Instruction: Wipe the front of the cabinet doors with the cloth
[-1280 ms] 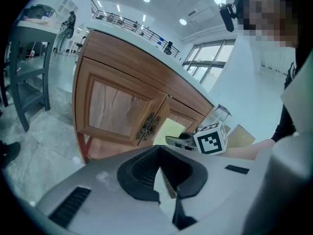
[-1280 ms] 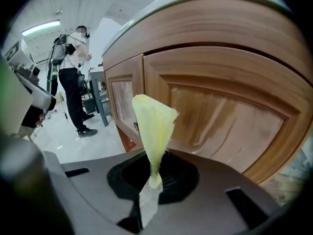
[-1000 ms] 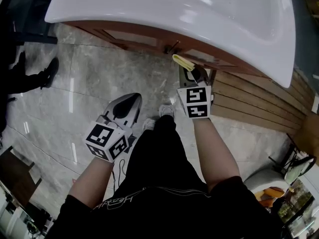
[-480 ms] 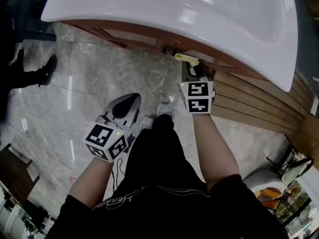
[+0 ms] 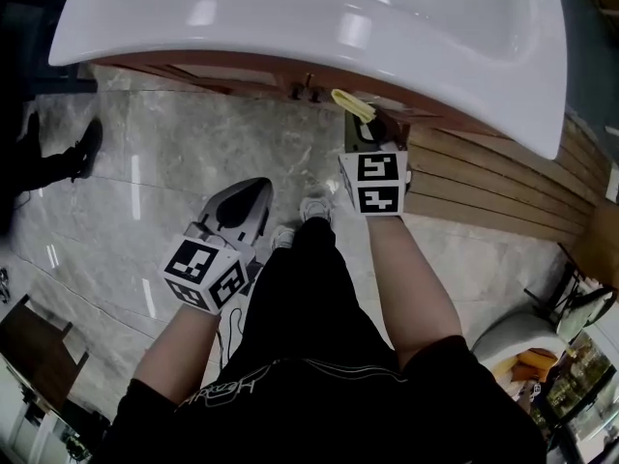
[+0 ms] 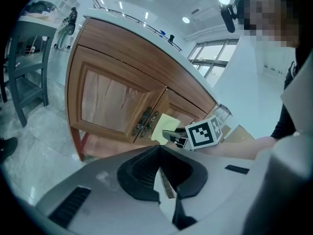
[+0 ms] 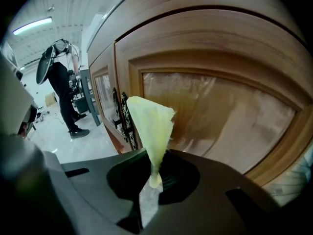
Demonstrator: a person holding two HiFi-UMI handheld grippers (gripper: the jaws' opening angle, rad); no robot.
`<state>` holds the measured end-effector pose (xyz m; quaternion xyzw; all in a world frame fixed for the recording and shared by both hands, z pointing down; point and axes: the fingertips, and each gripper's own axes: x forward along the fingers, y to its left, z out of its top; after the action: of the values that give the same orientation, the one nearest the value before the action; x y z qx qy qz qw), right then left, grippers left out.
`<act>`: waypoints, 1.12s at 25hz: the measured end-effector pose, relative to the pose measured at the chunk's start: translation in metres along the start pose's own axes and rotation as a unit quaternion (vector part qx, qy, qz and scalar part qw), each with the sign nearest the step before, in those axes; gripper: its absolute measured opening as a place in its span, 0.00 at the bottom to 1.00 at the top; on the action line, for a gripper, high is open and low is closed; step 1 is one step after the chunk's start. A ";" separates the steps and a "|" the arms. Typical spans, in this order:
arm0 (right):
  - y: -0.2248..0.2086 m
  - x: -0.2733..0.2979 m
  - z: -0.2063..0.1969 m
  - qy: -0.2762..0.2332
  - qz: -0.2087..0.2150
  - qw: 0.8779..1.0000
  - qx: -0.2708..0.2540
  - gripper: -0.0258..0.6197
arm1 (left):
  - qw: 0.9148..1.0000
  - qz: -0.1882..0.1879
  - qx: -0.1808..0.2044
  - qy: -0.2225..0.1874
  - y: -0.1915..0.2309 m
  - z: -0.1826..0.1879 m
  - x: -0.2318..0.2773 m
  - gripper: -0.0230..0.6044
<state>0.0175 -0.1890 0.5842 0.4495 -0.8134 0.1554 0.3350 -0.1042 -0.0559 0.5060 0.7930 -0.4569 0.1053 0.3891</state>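
Nearest to you, your left gripper (image 5: 253, 193) hangs low over the marble floor (image 5: 174, 162), beside your left leg. Its jaws are together and nothing is between them, so I judge it only waits, out of the way of the working side.

Further forward, your right gripper (image 5: 366, 124) is held out toward the cabinet, under the front edge of the white basin (image 5: 338, 27). Its jaws are clamped on the lower end of the yellow cloth (image 7: 149, 126). The cloth stands up from the jaws as a loose folded fan, and this leaves a free part to meet the wood.

The cloth is just before the cabinet doors (image 7: 215, 111), close to the dark metal handles (image 7: 122, 114) at the seam where the two doors meet. Whether it really touches the wood, I cannot tell from these views. The right door panel fills the right gripper view, so I think this door is the one in work. If the wiping goes near the seam, the cloth could catch on the handles.

Beyond the cabinet's left corner, another person (image 7: 63, 82) stands on the floor, well apart from you.
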 end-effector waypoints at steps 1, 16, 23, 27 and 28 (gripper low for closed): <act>-0.004 -0.002 -0.001 0.000 -0.003 1.000 0.005 0.10 | 1.000 -0.003 0.003 0.002 -0.002 0.000 0.002 0.05; -0.069 -0.031 -0.041 0.012 -0.064 0.996 0.052 0.10 | 0.998 -0.048 0.021 0.046 -0.033 -0.014 0.041 0.05; -0.100 -0.048 -0.063 0.020 -0.100 0.992 0.077 0.10 | 0.995 -0.073 0.028 0.058 -0.050 -0.015 0.059 0.05; -0.120 -0.061 -0.076 0.020 -0.124 0.987 0.096 0.10 | 0.994 -0.084 0.035 0.066 -0.060 -0.017 0.067 0.05; -0.125 -0.065 -0.079 0.021 -0.129 0.986 0.103 0.10 | 0.993 -0.087 0.037 0.068 -0.063 -0.017 0.068 0.05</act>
<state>0.1781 -0.1731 0.5914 0.5794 -0.7209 0.2030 0.3217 -0.0121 -0.0696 0.5205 0.8344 -0.3546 0.1414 0.3975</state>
